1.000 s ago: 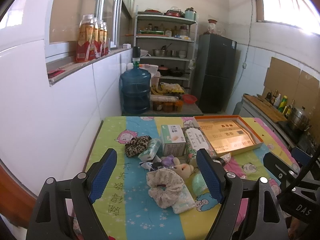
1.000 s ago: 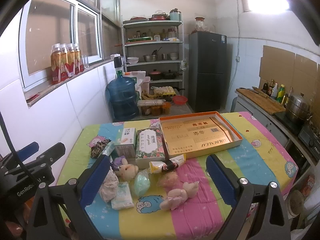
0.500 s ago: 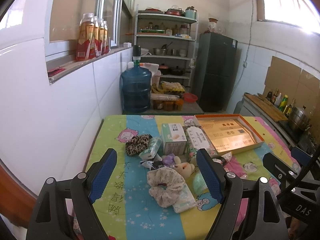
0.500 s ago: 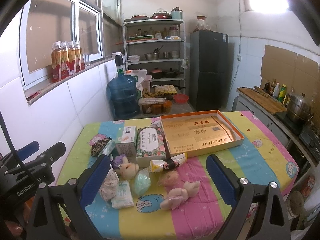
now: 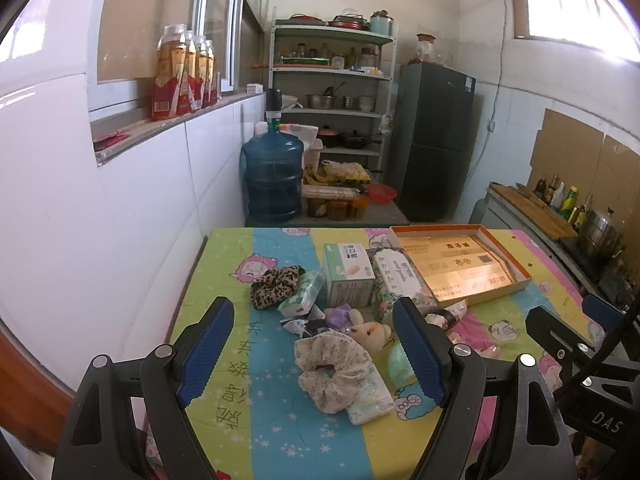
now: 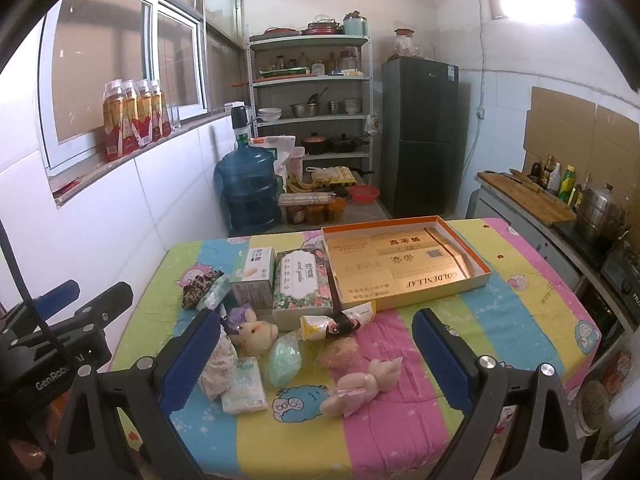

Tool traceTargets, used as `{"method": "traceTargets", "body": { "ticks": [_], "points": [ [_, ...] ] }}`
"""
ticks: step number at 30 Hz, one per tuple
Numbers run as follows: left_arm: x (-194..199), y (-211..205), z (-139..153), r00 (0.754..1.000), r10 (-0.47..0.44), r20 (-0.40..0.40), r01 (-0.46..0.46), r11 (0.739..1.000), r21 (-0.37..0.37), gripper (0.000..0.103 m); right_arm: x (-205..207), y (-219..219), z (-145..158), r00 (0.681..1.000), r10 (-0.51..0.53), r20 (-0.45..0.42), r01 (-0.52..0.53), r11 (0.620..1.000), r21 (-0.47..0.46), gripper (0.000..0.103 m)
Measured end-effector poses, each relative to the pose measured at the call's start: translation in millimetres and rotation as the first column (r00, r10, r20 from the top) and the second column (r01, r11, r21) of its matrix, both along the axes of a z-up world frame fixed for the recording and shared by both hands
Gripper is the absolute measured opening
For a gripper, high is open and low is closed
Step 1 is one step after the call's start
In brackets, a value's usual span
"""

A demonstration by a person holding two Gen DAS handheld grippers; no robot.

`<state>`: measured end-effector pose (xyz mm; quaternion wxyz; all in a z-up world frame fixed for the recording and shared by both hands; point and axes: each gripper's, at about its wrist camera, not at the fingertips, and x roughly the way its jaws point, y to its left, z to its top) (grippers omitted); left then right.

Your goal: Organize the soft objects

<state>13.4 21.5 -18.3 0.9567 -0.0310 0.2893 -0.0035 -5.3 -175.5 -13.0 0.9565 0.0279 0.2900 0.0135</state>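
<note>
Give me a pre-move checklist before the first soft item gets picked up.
1. Left tongs open and empty: ok.
2. Right tongs open and empty: ok.
3. Floral scrunchie reachable, nothing on top: ok.
4. Scrunchie separate from the tissue pack beneath its edge: not ok, they overlap.
5. Orange-rimmed box free of loose items: ok.
6. Pink plush toy lying apart from its neighbours: cannot tell.
</note>
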Motion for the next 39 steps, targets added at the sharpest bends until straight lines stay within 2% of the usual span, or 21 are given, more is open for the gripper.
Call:
{"method": "traceTargets", "body": {
  "ticks": [9, 20, 26, 30, 35, 39],
  "points": [
    [5.6, 1.2, -12.2, 1.000, -0.004, -0.016, 0.004, 1.000, 0.006, 0.082, 5.6, -8.9, -14.3, 0.999, 0.012, -0.030, -0.012, 1.000, -0.002, 0.098],
    [14.5, 10.9, -55.1, 0.997, -0.073, -0.032, 0.072, 0.997, -0.030, 0.082, 27.6, -30.2, -50.5, 0.990, 0.071, -0.123, -0.071, 0.997, 0.002, 0.098],
    [29.8, 4.2, -79.8, 0.995, -0.078, -0.054, 0.078, 0.997, -0.010, 0.082, 50.6, -37.5, -57.5, 0.981, 0.113, -0.156, -0.112, 0.994, 0.012, 0.098],
    [51.5, -2.4, -95.1, 0.990, -0.103, -0.098, 0.099, 0.994, -0.047, 0.082, 67.5, -43.6, -57.7, 0.977, 0.138, -0.162, -0.137, 0.990, 0.017, 0.098],
    [82.5, -16.7, -129.4, 0.978, -0.092, -0.187, 0.086, 0.995, -0.044, 0.081, 88.1, -57.1, -60.2, 0.971, 0.159, -0.180, -0.157, 0.987, 0.027, 0.098],
    [93.2, -23.5, -153.7, 0.963, -0.092, -0.253, 0.081, 0.995, -0.053, 0.045, 100.2, -66.9, -71.1, 0.956, 0.178, -0.232, -0.171, 0.984, 0.049, 0.098]
  ]
}}
